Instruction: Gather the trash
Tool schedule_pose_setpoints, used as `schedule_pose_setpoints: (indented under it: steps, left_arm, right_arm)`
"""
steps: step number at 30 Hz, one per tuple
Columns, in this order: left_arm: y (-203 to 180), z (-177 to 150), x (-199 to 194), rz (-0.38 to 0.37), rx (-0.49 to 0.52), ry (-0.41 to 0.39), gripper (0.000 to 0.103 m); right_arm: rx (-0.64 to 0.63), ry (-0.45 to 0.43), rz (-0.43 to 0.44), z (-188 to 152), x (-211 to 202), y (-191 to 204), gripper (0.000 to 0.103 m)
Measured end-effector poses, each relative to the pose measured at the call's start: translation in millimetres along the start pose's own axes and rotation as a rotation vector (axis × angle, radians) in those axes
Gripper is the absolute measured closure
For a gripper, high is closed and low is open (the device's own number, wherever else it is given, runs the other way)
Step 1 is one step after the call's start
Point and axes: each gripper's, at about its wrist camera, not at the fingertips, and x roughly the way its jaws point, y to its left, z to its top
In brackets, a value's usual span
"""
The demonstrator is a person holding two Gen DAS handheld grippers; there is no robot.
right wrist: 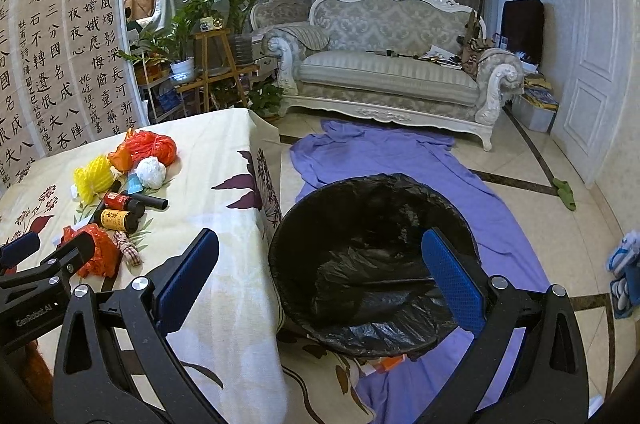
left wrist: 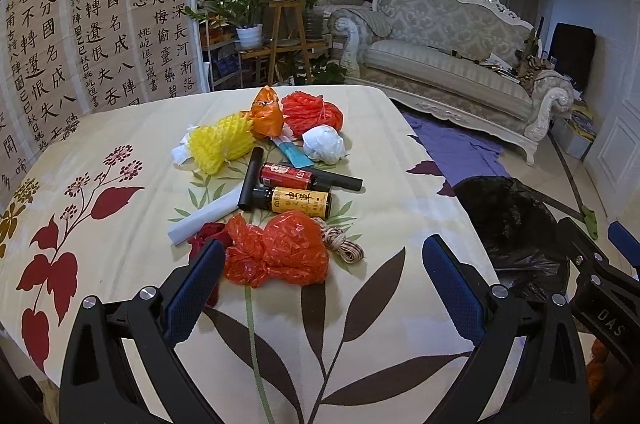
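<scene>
Floral-cloth table (left wrist: 120,304) — trash pile on it: orange bag (left wrist: 276,250), bottles, tubes, yellow foam net (left wrist: 218,143), etc.

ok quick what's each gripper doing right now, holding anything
Left gripper: jaws open, holding nothing, by the crumpled orange plastic bag.
Right gripper: jaws open, empty, above the black-lined trash bin.

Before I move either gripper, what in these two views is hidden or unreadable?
- Dark red item: left wrist view, mostly behind the left gripper finger and the crumpled orange plastic bag.
- Black-lined trash bin: right wrist view, bottom lost in dark liner folds behind the right gripper.
- Yellow-labelled bottle: print too small.
</scene>
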Motion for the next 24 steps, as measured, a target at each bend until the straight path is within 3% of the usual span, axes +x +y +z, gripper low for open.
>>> schedule_pose_setpoints:
  steps: [24]
  left_arm:
    - [-7.3,0.2,2.6,-0.011,0.013,0.006,0.007]
  right_arm:
    - [0.011,0.008,-0.010,-2.0,1.7,-6.2,0.004]
